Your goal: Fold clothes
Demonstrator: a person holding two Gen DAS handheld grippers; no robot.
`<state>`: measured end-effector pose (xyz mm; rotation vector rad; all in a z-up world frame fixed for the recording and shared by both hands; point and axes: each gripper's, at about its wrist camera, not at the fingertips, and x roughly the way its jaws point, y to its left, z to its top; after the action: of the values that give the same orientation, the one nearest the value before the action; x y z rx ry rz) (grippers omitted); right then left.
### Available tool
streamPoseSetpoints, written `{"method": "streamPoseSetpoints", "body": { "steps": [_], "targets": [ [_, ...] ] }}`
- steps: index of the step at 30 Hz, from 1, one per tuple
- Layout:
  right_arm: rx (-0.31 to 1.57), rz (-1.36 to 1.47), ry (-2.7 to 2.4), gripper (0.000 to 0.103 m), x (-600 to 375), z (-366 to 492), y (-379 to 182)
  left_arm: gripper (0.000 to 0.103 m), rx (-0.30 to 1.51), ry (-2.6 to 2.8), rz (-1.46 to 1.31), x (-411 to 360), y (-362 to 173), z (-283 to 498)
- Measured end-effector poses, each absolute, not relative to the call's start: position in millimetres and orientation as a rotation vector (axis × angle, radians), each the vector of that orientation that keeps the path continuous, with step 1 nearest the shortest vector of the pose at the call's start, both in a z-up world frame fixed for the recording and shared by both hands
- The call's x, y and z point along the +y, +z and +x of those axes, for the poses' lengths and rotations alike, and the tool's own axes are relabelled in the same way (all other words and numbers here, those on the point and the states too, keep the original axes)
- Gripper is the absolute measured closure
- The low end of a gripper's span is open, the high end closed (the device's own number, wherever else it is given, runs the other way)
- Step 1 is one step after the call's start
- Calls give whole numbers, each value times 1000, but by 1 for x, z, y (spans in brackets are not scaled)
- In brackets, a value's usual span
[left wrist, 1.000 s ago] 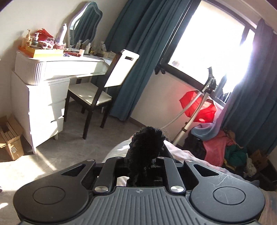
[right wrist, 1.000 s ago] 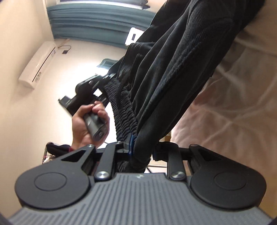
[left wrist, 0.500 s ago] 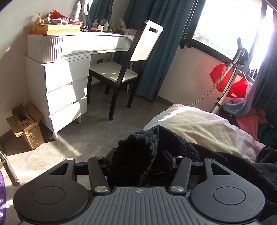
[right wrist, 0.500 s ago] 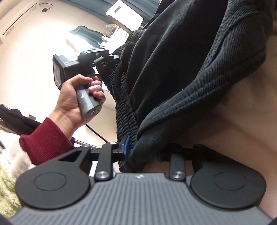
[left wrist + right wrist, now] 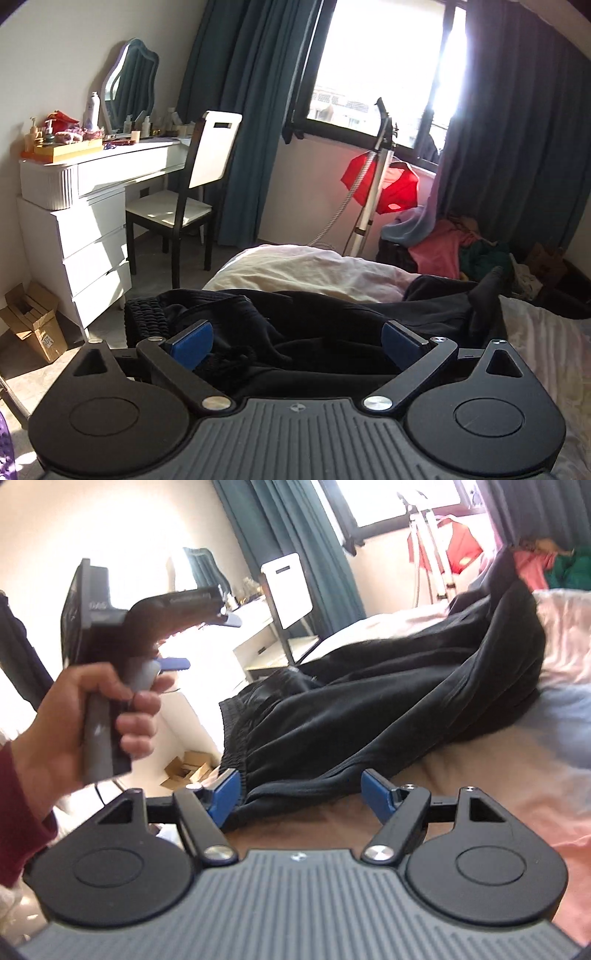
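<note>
Fingers (image 5: 192, 341) both grippers spread wide, gripping nothing; black trousers (image 5: 369, 716) crumpled on bed (image 5: 535, 775), ribbed waistband near.

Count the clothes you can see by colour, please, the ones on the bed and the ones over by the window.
Black: 1, the black trousers on the bed
Red: 1, the red garment hanging by the window
Pink: 1, pink cloth in the pile
Green: 1, green cloth in the pile
Total: 4

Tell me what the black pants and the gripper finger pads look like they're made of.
black pants: soft matte knit, probably cotton fleece; limp draping folds, with a ribbed, gathered elastic waistband.
Finger pads: smooth blue plastic or rubber, slight sheen; which one is unclear.
The bed sheet underneath looks like thin woven cloth, finely wrinkled.
</note>
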<state>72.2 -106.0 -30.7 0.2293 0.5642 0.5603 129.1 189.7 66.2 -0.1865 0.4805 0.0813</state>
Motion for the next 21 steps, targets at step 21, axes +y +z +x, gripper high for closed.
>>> {"method": "streamPoseSetpoints", "body": {
  "steps": [21],
  "targets": [
    [326,135,259,28,-233,40,-46,3,385,-121,-119,51,-44,7]
  ]
}}
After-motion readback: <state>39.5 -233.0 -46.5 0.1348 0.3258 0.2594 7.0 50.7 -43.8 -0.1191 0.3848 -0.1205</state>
